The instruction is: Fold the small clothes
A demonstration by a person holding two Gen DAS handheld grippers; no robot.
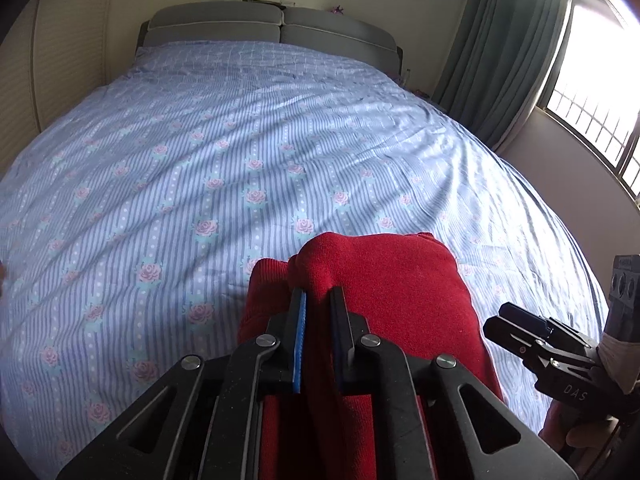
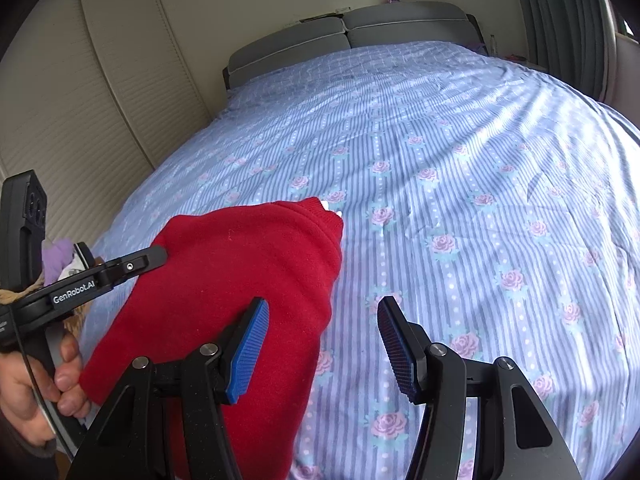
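Your left tongs (image 1: 318, 296) pinch the red garment (image 1: 384, 280) on the floral bed (image 1: 200, 160); right tongs (image 2: 324, 320) gape beside it, curtained window (image 1: 580, 80) beyond.

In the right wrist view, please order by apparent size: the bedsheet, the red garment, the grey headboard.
1. Bedsheet, clearly largest.
2. Red garment.
3. Grey headboard.
The garment is much nearer the camera than the headboard, so this last ranking shows appearance only, not true size.

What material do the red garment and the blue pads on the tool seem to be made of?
Red garment: apparently soft knit or fleece, matte and slightly fuzzy, with a ribbed edge at its far end. Blue pads on the right tool: probably rubber or soft plastic, matte, with fine parallel ridges. The left tool pinches the fabric, which bunches softly.
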